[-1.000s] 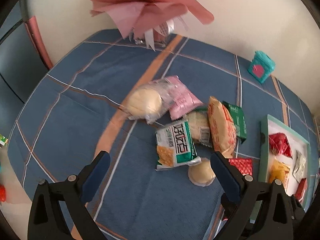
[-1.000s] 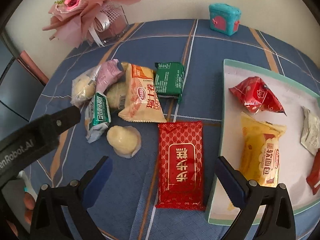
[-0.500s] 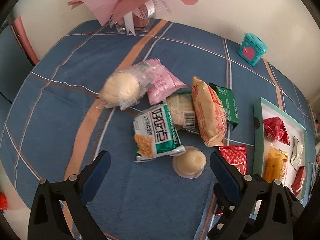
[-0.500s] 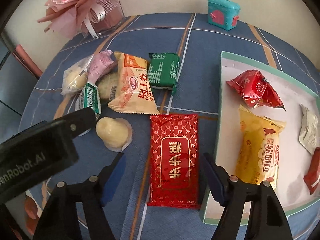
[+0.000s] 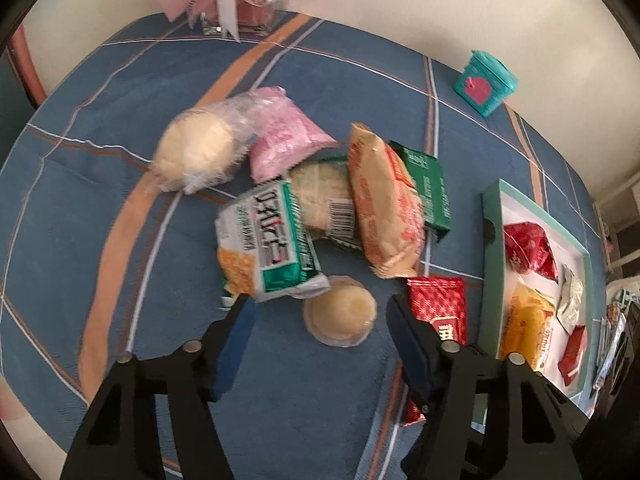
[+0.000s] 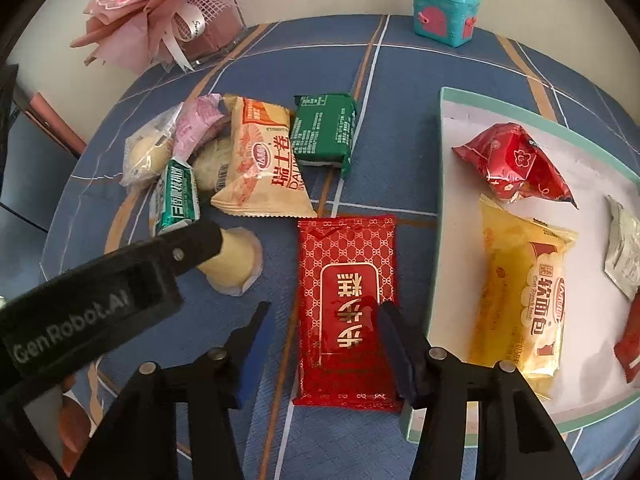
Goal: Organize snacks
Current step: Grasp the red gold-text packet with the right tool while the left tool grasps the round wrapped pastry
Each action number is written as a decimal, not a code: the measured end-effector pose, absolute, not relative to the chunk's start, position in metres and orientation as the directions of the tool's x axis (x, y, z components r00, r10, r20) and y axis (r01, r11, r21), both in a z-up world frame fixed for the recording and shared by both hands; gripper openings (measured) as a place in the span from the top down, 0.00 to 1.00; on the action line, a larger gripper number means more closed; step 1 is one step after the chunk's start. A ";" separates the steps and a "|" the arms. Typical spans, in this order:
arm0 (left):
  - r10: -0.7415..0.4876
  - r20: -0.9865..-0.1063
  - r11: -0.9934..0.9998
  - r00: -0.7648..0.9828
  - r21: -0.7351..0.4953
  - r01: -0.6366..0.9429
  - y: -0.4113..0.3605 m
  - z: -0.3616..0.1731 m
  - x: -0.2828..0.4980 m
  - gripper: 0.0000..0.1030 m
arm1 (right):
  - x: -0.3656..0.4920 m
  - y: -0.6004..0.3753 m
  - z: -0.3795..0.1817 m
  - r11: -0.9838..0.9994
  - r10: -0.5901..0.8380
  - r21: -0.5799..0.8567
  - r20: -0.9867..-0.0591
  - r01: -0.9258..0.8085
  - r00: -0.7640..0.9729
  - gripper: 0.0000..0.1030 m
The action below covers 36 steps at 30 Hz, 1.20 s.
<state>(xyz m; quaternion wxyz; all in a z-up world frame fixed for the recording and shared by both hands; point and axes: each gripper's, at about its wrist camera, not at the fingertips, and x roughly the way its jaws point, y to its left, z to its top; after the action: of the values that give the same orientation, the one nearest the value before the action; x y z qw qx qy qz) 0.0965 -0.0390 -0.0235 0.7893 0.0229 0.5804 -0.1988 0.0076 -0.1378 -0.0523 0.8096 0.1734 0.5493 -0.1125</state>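
Observation:
A loose pile of snacks lies on the blue checked cloth: a green-and-white cracker packet [image 5: 268, 248], an orange-cream packet [image 5: 384, 204], a green packet [image 5: 428, 192], a pink packet [image 5: 284, 136] and a clear-wrapped bun [image 5: 196, 152]. My left gripper [image 5: 320, 314] is closing. A round pale pastry [image 5: 340, 316] lies between its fingers, and the pads do not touch it. My right gripper [image 6: 322, 316] is also closing, over a flat red packet [image 6: 348, 280]. Its right finger overlaps the packet's edge and its left finger stands clear. The left gripper's body [image 6: 120, 280] crosses the right wrist view.
A teal-rimmed white tray [image 6: 440, 200] on the right holds a red pouch [image 6: 516, 164], a yellow bread packet [image 6: 524, 292] and a silver sachet [image 6: 624, 248]. At the back stand a pink bouquet [image 6: 168, 8] and a small teal box [image 6: 444, 12].
Both grippers' jaws have narrowed a lot. The left gripper sank toward the pile, and the round pastry now lies between its fingers. The right gripper stayed over the red packet.

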 end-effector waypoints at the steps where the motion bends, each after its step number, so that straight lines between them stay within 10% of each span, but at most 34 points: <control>1: -0.290 -0.926 0.918 0.241 -0.198 0.344 -0.041 -0.024 0.096 0.37 | 0.007 -0.138 -0.052 0.915 0.008 0.157 -0.929 0.372 0.371 0.46; 11: -0.278 -0.935 0.912 0.221 -0.185 0.365 -0.057 -0.038 0.100 0.68 | 0.006 -0.134 -0.052 0.920 0.002 0.145 -0.931 0.364 0.366 0.46; 36: -0.247 -0.945 0.927 0.213 -0.166 0.337 -0.019 -0.038 0.101 0.67 | 0.010 -0.139 -0.059 0.914 0.029 0.176 -0.927 0.367 0.373 0.45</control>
<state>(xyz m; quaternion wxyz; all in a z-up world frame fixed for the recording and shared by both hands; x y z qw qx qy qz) 0.1014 -0.0193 -0.0377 0.7778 0.0375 0.5987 -0.1877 0.0104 -0.1389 -0.0587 0.8088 0.1799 0.5501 -0.1043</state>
